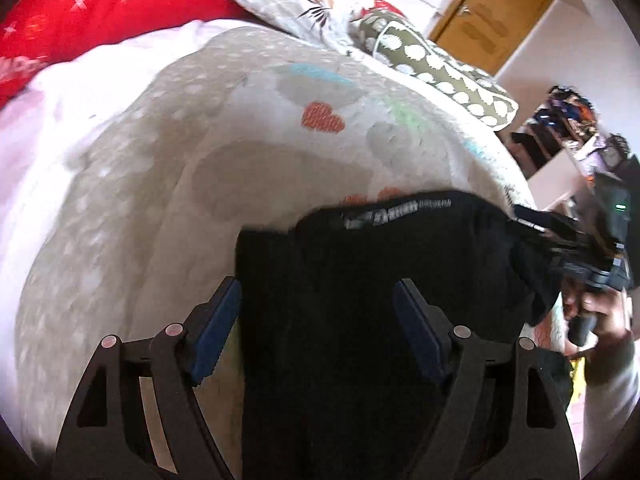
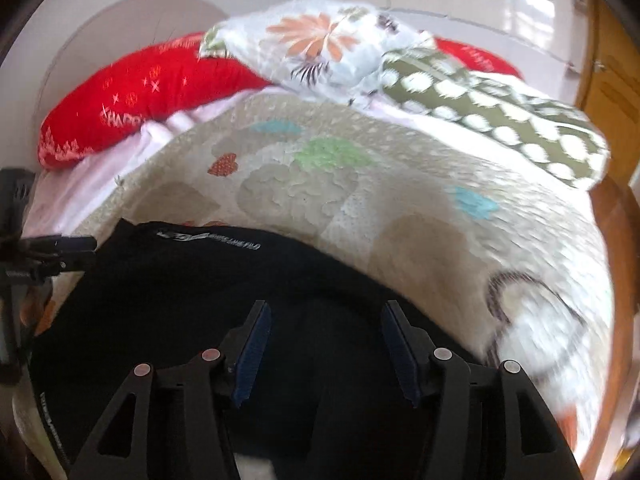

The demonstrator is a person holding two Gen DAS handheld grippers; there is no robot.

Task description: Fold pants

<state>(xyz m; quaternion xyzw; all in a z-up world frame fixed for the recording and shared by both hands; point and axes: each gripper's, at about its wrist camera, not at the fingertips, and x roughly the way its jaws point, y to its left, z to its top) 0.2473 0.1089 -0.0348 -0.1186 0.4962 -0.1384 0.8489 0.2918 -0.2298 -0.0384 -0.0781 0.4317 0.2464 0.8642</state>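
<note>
Black pants [image 1: 400, 248] with a grey printed band lie folded on the patterned quilt [image 1: 240, 140]. In the left wrist view my left gripper [image 1: 318, 282] hangs over the pants' left part, jaws wide apart, blue pads clear of the cloth. At the right edge a hand [image 1: 608, 320] holds the blurred right gripper [image 1: 536, 224] at the pants' right end. In the right wrist view my right gripper [image 2: 326, 305] stands open above the pants [image 2: 180, 280], with nothing pinched. The left gripper [image 2: 80, 248] shows at the pants' far left corner.
Red pillow [image 2: 140, 92], floral pillow [image 2: 312, 40] and green dotted pillow [image 2: 500, 120] lie at the bed's head. The quilt [image 2: 360, 200] spreads beyond the pants. A wooden door [image 1: 488, 12] and a cluttered shelf [image 1: 560, 132] stand past the bed's right side.
</note>
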